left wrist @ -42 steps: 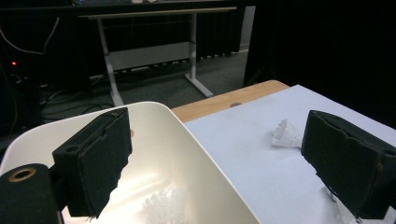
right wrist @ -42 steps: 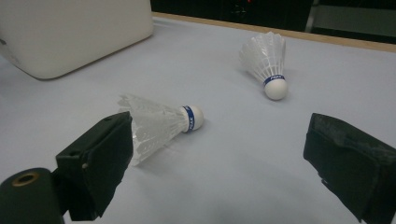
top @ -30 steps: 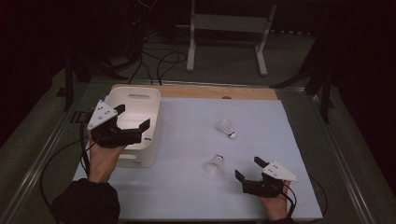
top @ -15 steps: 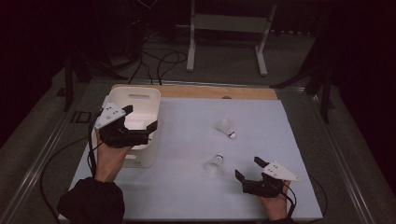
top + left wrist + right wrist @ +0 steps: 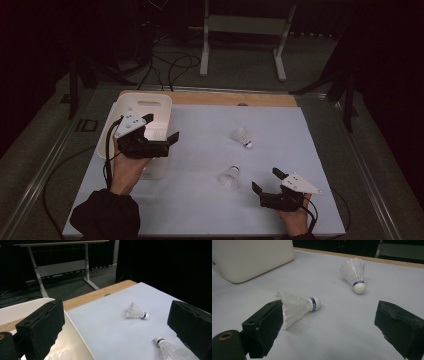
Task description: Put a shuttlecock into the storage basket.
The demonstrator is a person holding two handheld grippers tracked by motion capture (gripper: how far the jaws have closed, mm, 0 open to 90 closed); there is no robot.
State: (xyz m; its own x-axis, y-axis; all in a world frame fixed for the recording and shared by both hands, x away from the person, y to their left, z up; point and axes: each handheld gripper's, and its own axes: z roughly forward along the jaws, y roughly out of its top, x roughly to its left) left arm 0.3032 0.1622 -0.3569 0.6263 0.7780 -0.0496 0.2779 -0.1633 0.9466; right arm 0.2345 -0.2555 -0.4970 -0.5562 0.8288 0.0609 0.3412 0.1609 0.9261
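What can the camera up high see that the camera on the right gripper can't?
The high view alone takes in the person's two hands, the left gripper open over the white bin, the right gripper seen whole, and the metal stand on the floor behind the table. The right gripper view alone gives a close look at the blue band and rounded cork tip on each shuttlecock. Both share the near shuttlecock, the far shuttlecock, the bin and the pale table cover.

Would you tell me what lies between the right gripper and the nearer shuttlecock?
Nothing: in the high view, bare white sheet separates the right gripper from the nearer shuttlecock. The right gripper view shows that shuttlecock just ahead of its open jaws.
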